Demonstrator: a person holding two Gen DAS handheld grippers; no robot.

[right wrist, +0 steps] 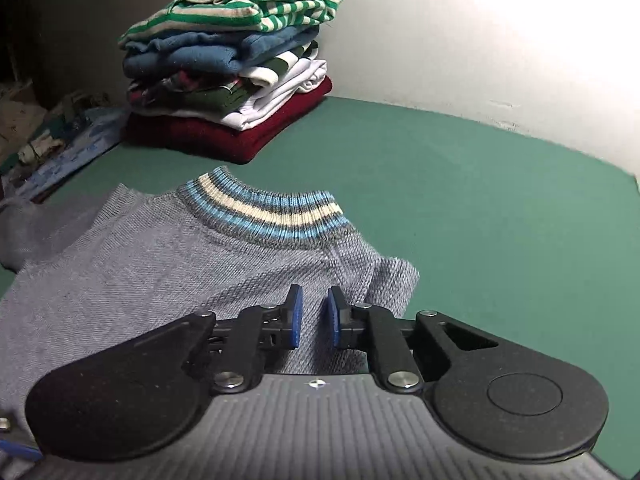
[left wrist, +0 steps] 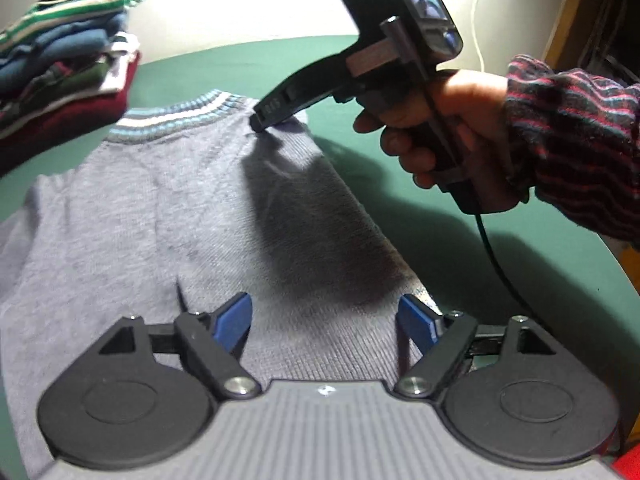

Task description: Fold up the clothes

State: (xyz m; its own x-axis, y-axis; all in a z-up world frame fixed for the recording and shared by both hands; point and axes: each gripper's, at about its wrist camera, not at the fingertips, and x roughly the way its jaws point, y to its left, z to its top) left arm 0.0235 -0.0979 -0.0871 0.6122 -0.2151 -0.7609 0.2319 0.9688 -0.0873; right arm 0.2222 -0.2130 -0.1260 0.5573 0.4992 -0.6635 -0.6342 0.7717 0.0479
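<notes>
A grey knitted sweater [left wrist: 168, 216] with a ribbed collar striped in blue and cream [right wrist: 268, 210] lies flat on the table covered in green cloth [right wrist: 500, 208]. The collar points to the far side of the table, toward the white wall [right wrist: 460, 40].

The left gripper [left wrist: 324, 316] hangs over the lower part of the sweater. Its jaws with blue pads [left wrist: 234, 316] stand wide open, and nothing is between them; only the grey knit shows in the gap below.

The right gripper [right wrist: 314, 312] is at the shoulder of the sweater, just beside the collar. In the right wrist view its jaws are nearly closed, with a narrow gap, and a raised fold of the grey knit sits between the blue pads [right wrist: 295, 316]. The left wrist view shows the tip of this gripper [left wrist: 260, 122] down on the shoulder corner, where the fabric is lifted a little, so the jaws grip the sweater there. A hand [left wrist: 440, 132] in a dark sleeve with red and blue stripes [left wrist: 576, 144] holds the black handle of this gripper, and a black cable [left wrist: 504, 268] hangs from it over the table.

In the far left corner of the table stands a pile of folded clothes [right wrist: 228, 76]: a green-and-cream striped piece on top, blue ones under it, then white, and a dark red one at the bottom. The pile is well apart from the sweater.
</notes>
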